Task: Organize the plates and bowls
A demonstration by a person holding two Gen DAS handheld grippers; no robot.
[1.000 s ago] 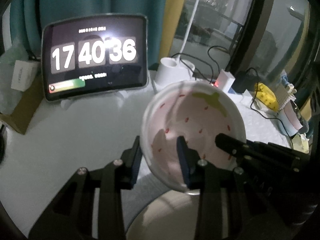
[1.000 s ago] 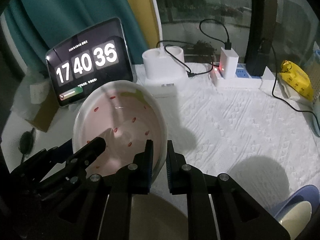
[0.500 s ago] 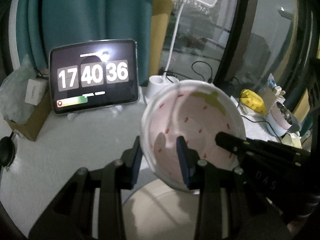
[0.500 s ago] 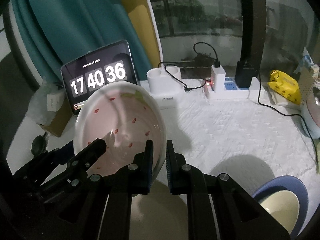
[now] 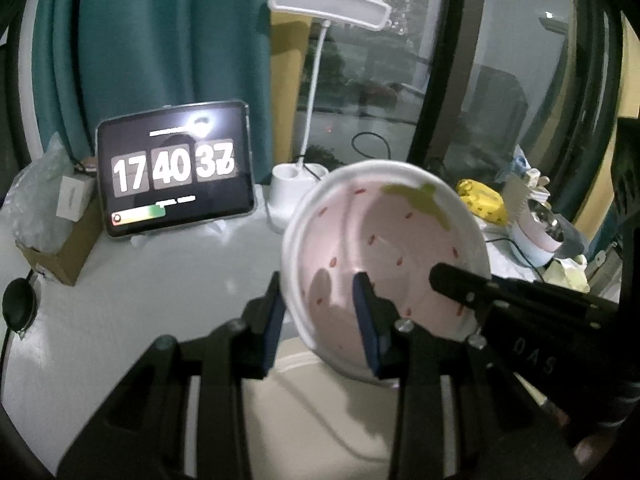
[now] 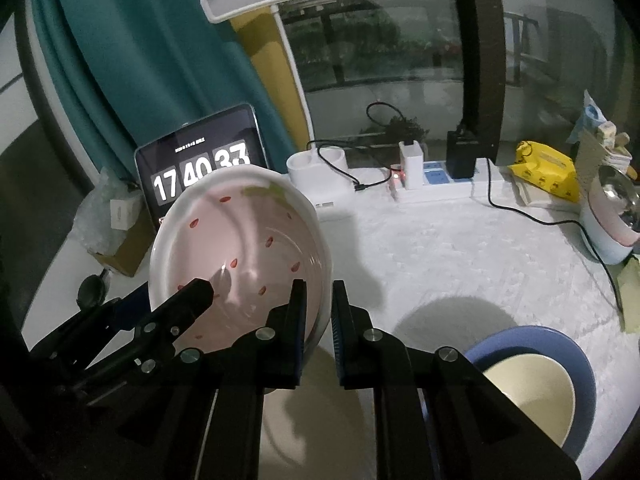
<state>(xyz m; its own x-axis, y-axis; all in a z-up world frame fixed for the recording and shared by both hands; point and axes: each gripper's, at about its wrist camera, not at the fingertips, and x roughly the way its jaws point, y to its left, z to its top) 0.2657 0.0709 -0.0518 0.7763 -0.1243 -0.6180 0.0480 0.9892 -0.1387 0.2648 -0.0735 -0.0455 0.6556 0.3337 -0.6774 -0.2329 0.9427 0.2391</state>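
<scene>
Two grippers clamp one pink strawberry bowl (image 5: 384, 256) by opposite rims, tilted above the white cloth table (image 6: 460, 248): left gripper (image 5: 320, 312) and right gripper (image 6: 318, 320). Its underside is hidden, a cream plate (image 5: 320, 412) below half covered. Behind stand a clock tablet (image 5: 176, 176), desk lamp (image 5: 320, 80) and dark window (image 6: 380, 32).

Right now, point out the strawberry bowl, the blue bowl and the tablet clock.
strawberry bowl (image 6: 240, 248): right wrist view, on its pink inner wall.
blue bowl (image 6: 576, 354): right wrist view, on its blue rim.
tablet clock (image 5: 172, 168): left wrist view, on the screen's middle digits.
</scene>
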